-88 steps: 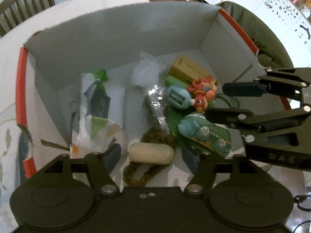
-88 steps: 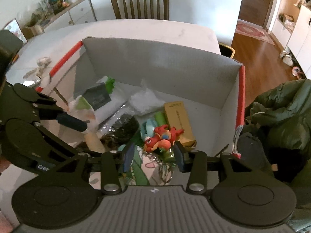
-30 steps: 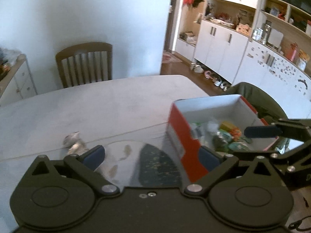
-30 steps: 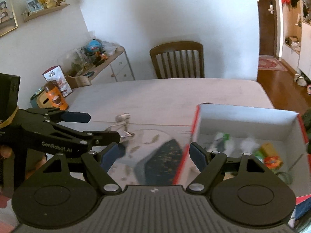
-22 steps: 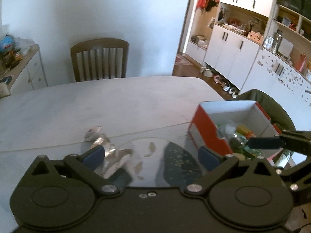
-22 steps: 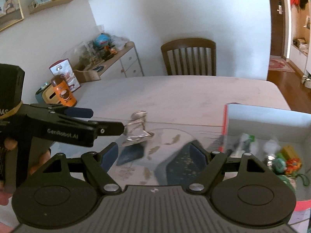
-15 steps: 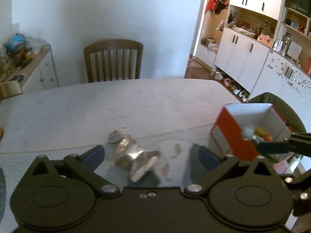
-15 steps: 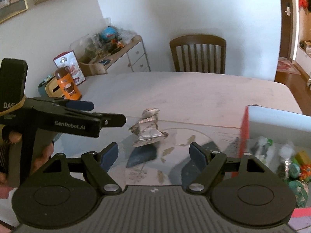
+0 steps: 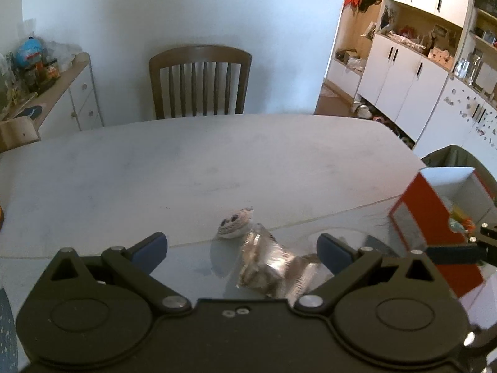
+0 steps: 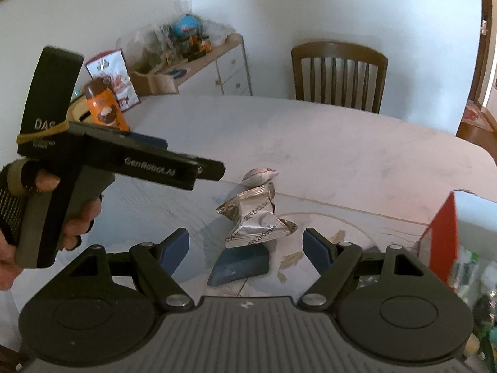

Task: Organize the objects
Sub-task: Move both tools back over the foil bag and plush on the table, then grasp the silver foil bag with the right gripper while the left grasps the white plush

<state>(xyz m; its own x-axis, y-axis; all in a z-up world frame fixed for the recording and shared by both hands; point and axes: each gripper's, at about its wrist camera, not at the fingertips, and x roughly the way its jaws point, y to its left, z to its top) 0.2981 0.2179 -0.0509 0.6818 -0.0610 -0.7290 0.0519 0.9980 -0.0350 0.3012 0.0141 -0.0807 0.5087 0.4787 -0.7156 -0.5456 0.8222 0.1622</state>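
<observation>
both sets of fingers are spread wide and empty. right gripper [image 10: 245, 244] hangs above the worktop [image 10: 326, 143] with the silver foil packet [image 10: 256, 217] lined up in the gap, just ahead of the blue pads. left gripper [image 9: 242, 248] frames the same foil packet [image 9: 273, 275] from its own side, slightly right of centre.

step in hand, my read: pick the foil packet and drop it in the red box [image 9: 435, 233] at the right edge. one gripper is enough; the right looks better centred. come straight down, close across the packet's narrow crimped middle, not the flared ends. foil is slick and crushable, so close slowly and check it doesn't squirt out. keep the other gripper clear of the approach path.

small pale wrapped item [image 10: 260, 174] sits touching or just behind the packet; can't tell which. avoid dragging it along.

hard to make out: print on the packet only partly legible. box is cut off in both views, contents blurred in the right wrist view. packet's near end hides behind the left gripper body. dark blue patches under the packet look like pad reflections in the glossy top, not certain.
</observation>
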